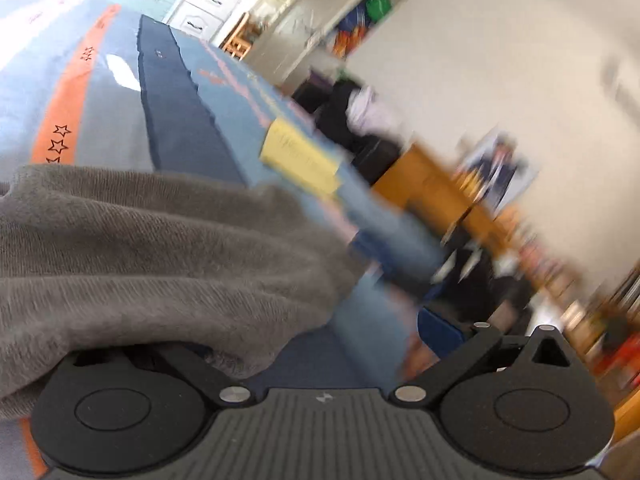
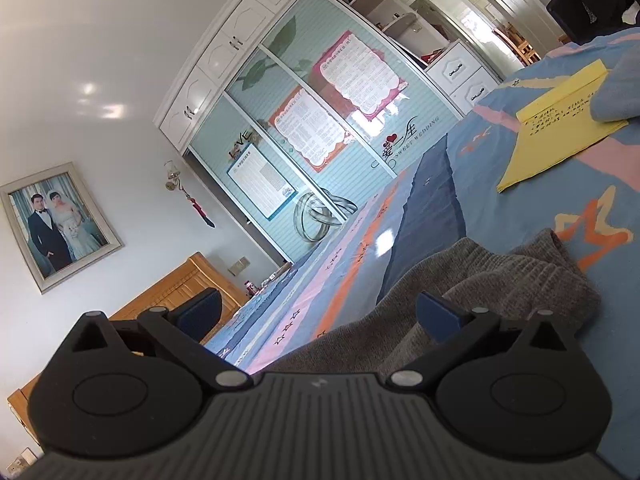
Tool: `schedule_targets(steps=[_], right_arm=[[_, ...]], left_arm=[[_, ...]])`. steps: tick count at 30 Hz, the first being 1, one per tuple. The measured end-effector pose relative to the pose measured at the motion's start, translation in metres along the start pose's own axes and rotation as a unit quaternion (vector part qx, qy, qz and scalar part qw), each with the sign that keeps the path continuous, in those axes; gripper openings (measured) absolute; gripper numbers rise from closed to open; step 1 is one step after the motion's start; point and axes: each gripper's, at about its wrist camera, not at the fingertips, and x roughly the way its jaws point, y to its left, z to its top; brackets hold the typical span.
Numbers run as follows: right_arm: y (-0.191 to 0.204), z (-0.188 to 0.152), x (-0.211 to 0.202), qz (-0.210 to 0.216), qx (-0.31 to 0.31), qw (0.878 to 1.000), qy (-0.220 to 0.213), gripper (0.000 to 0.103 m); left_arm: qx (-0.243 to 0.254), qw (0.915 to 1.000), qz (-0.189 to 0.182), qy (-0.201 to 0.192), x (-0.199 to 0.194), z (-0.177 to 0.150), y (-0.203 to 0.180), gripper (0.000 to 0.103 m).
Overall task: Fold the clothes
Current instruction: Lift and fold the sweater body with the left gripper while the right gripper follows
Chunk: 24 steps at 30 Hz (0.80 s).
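Fingers (image 2: 436,316) of our right gripper (image 2: 316,316) are standing wide, gripping nothing, beside the grey sweater (image 2: 500,280) lying on the bed (image 2: 520,208); our left gripper (image 1: 280,320) is gaping too, cloth draping one side, likely released for folding.

Grey knit garment (image 2: 500,280), blue bedsheet (image 2: 532,208) w/ orange stars & pink stripes, yellow paper (image 2: 560,136).

My left view smears with motion blur right of the yellow paper (image 1: 300,160); my right view is sharp and daylit, with glare on the wardrobe doors (image 2: 320,128) and bowed edges.
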Motion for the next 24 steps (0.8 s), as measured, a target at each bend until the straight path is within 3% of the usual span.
schedule_targets(steps=[3, 5, 7, 10, 13, 16, 18, 21, 24], right_arm=[[0.002, 0.000, 0.001, 0.001, -0.008, 1.000, 0.007, 0.103], [0.004, 0.000, 0.001, 0.002, -0.016, 1.000, 0.009, 0.103], [0.010, -0.001, 0.004, -0.001, -0.038, 0.999, 0.025, 0.103], [0.028, -0.006, 0.014, -0.008, -0.105, 0.992, 0.069, 0.103], [0.059, -0.017, 0.019, -0.002, -0.221, 0.969, 0.109, 0.103], [0.081, -0.033, 0.020, -0.035, -0.344, 0.928, 0.138, 0.103], [0.085, -0.039, 0.018, -0.026, -0.371, 0.919, 0.130, 0.103], [0.098, -0.048, 0.020, 0.024, -0.380, 0.918, 0.106, 0.103], [0.115, -0.070, 0.029, -0.001, -0.450, 0.887, 0.106, 0.103]], left_arm=[[-0.037, 0.9985, -0.018, -0.035, -0.011, 0.011, 0.002, 0.101], [-0.050, 0.9977, -0.002, -0.045, -0.009, 0.008, 0.003, 0.101], [-0.037, 0.9989, 0.023, -0.018, 0.004, -0.002, -0.004, 0.101], [-0.022, 0.9990, 0.034, 0.018, 0.017, -0.021, -0.014, 0.102], [-0.068, 0.9971, 0.008, -0.032, 0.007, -0.026, -0.001, 0.101], [-0.128, 0.9875, -0.029, -0.087, -0.003, -0.019, 0.013, 0.101], [-0.116, 0.9889, -0.024, -0.089, -0.002, -0.012, 0.006, 0.102], [-0.093, 0.9916, -0.013, -0.089, 0.001, -0.005, -0.005, 0.102], [-0.110, 0.9876, -0.020, -0.110, -0.001, 0.000, -0.002, 0.102]])
